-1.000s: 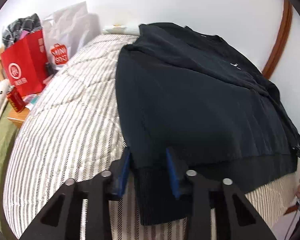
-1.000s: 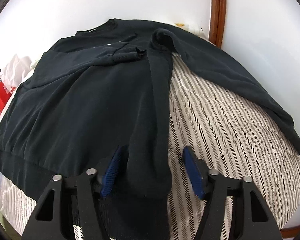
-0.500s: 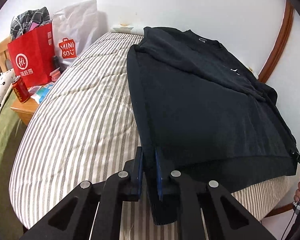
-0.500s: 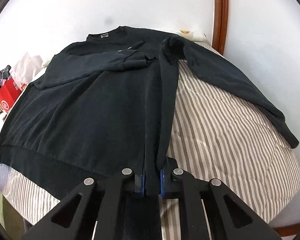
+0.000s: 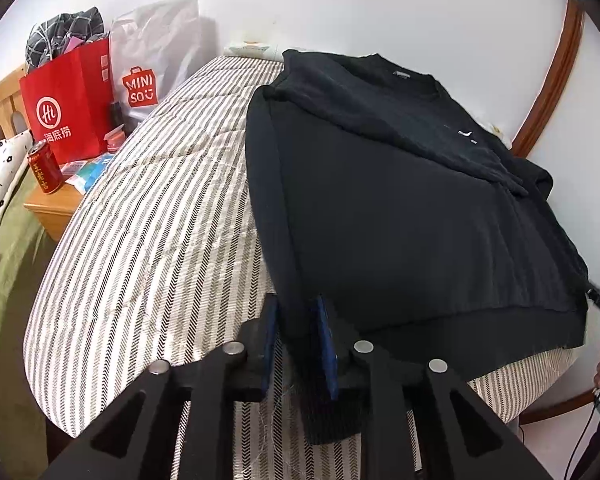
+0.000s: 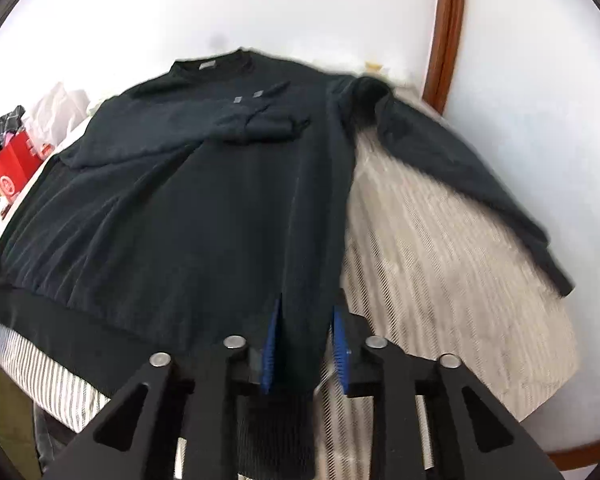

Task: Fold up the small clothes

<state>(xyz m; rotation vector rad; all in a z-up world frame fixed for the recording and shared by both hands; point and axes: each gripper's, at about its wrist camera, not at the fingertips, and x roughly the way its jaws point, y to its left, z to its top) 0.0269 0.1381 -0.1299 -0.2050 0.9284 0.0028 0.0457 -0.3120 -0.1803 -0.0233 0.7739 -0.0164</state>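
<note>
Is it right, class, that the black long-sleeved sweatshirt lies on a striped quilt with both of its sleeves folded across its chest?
Not quite. The black long-sleeved sweatshirt does lie on the striped quilt, but only one sleeve is folded across its chest. The other sleeve stretches out over the quilt, as the right wrist view shows.

Left hand-held gripper (image 5: 298,338) low and level, blue pads part-open with dark cloth between. Right hand-held gripper (image 6: 305,342) likewise posed, pads similarly spaced around cloth, grip firmness unclear.
</note>
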